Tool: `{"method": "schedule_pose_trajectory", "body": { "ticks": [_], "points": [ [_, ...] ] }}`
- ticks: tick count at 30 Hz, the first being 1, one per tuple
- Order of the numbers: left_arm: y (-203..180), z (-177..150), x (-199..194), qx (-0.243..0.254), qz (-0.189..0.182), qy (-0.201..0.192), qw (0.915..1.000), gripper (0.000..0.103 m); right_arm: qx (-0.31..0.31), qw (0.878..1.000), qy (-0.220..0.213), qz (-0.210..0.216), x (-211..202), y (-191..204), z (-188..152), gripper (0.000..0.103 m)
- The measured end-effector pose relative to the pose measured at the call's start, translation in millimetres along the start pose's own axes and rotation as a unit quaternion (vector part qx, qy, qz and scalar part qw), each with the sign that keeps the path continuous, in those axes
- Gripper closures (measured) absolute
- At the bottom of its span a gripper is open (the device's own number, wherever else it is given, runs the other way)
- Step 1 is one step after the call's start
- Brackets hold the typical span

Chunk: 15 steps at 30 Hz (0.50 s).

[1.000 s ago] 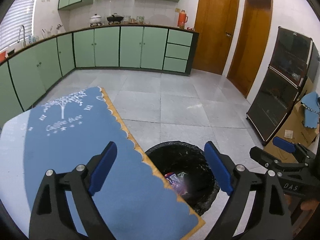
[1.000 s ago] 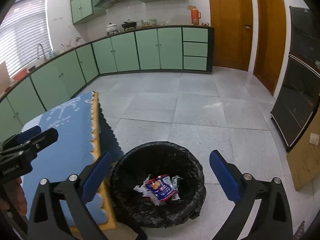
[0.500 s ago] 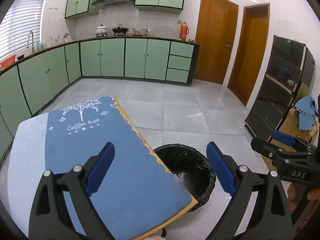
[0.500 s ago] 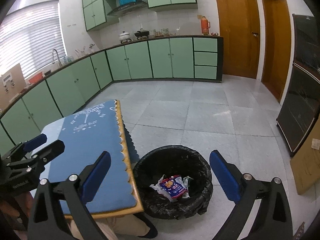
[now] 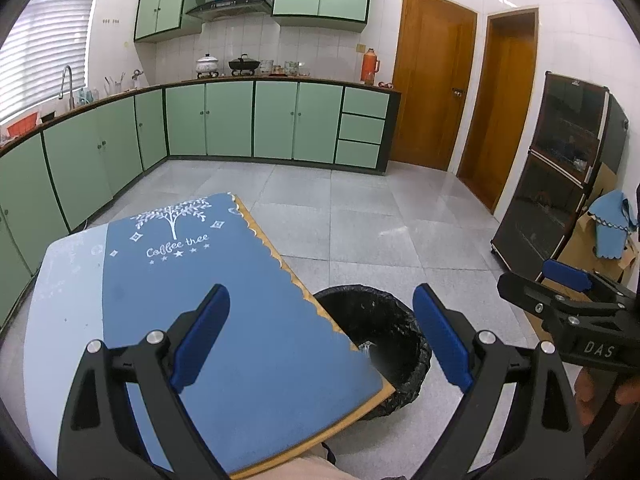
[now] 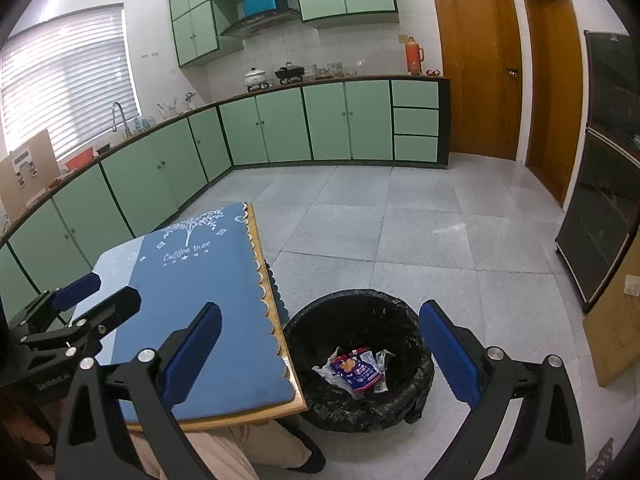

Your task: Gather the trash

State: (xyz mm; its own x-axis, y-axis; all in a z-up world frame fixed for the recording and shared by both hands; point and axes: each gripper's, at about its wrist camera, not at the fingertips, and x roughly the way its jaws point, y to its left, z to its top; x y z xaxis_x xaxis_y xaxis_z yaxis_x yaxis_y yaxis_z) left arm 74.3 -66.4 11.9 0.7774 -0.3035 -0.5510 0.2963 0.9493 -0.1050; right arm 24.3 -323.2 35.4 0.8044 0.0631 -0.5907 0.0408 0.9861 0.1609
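Left claw (image 5: 320, 336) hanging released and empty, blue pads wide apart, hovering over the near corner of the counter (image 5: 72, 272) and its blue mat (image 5: 240, 320). Right claw (image 6: 320, 354) likewise spread and gripping nothing, poised above the gap between counter edge and bin (image 6: 416, 396).

Lying in the bottom of the black-lined bin, on the floor just beside the counter's corner: a red-and-blue snack wrapper (image 6: 358, 368) among crumpled white scraps (image 6: 326, 370). Nothing showing on the mat to pick up.

Judging the wrapper as light, thin, crinkly film, probably slippery; pinching a crumpled edge or corner rather than the flat face. Long axis running roughly from upper left to lower right in the right wrist view, printed face upward.
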Motion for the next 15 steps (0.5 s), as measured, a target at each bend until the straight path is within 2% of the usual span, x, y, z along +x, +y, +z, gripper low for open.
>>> {"method": "schedule_pose_trajectory", "body": {
  "ticks": [15],
  "points": [
    [1.1, -1.1, -1.2, -0.002, 0.001, 0.0, 1.0, 0.013, -0.003, 1.0, 0.0, -0.002, 2.0, -0.7, -3.4, 0.006]
  ]
}}
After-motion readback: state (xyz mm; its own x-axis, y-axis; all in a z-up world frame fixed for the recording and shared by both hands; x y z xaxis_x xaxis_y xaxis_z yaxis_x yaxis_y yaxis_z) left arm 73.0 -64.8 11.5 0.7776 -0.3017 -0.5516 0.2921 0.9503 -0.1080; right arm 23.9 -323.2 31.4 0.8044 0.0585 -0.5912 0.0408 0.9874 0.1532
